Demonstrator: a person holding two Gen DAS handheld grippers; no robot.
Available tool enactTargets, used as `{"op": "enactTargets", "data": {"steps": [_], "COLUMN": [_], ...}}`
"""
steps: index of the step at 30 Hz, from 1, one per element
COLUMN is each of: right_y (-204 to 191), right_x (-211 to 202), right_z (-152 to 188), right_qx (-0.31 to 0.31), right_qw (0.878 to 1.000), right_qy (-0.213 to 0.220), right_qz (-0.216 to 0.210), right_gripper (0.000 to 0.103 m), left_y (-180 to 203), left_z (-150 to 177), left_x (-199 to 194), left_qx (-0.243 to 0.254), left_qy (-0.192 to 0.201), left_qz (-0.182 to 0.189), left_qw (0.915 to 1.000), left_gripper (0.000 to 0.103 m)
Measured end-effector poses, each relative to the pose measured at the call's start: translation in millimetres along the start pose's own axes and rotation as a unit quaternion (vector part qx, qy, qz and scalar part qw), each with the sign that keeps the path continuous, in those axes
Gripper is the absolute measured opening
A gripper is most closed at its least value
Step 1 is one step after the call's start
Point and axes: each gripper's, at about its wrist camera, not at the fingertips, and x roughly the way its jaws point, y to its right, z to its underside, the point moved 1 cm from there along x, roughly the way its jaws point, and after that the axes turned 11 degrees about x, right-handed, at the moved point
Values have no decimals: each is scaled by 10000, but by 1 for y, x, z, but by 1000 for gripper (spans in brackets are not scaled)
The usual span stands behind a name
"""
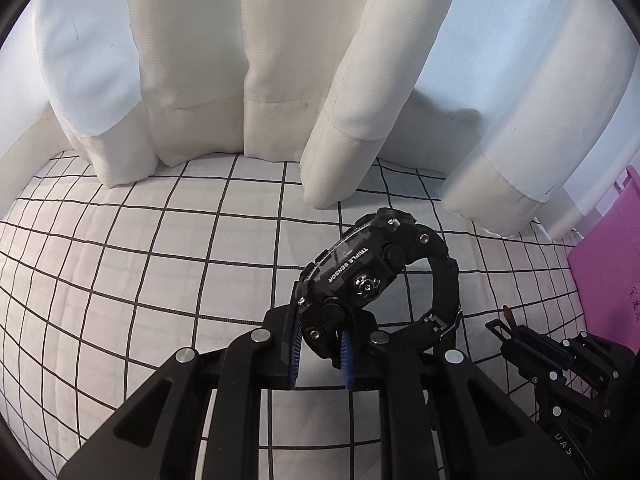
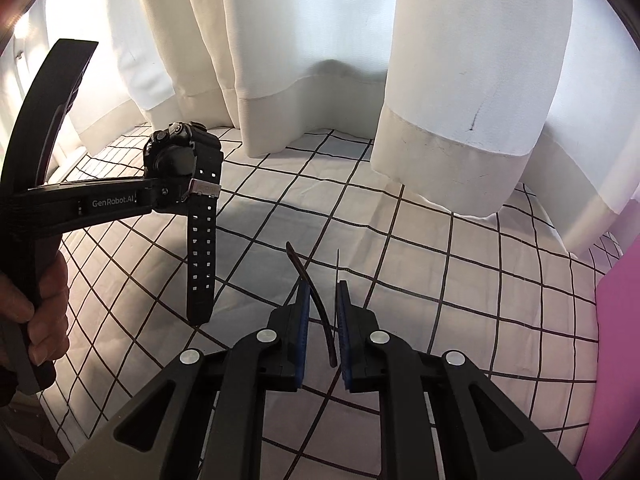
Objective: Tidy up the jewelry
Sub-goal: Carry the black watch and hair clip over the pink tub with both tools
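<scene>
Watch (image 1: 362, 276) — one black sports model marked "TRIPLE SENSOR" — is clamped at its case between the blue pads of the left gripper (image 1: 320, 354) and held above the white grid-patterned sheet (image 1: 140, 264), its holed strap (image 2: 201, 256) hanging free in the right wrist view, while its dial is turned edge-on and unreadable. One thin dark curved strip (image 2: 316, 308) sits between the narrowly spaced pads of the right gripper (image 2: 322, 334); I cannot tell what it is or whether the pads pinch it. White curtains (image 1: 260, 60) close off the back, and one pink object (image 2: 618, 340) is cut off at the right edge.
</scene>
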Motion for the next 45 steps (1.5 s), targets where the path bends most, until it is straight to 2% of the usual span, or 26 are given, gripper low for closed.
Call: {"op": "enactTargets", "data": {"steps": [9,15,30,38,45], "right_y": [-2,-5,1,11,44], "right_x": [-24,-42,-114,-177,-246], "right_z": [-3,-6,-13,-19,-16], "right_qx": [80,74,317,446,678], "right_qw": [9998,9996,9966,9911,9793], "right_qy": [171,275,745,1220,1773], "right_qz": [1,61,139,299,701], "right_gripper": [13,13,13,13,13], "left_y": [-3,15,39,77,140], "left_z": [-10,-19,-27,-49,-72], "left_x": [-31,-44,-90,-135,-164], "left_qx": [167,228,804,1245,1660], "left_qy": [173,311,506,920,1288], "left_qz": [63,131,198,491,902], "left_qw": [9997,9992,9953,9867,9735], "left_gripper": [15,15,15,15,15]}}
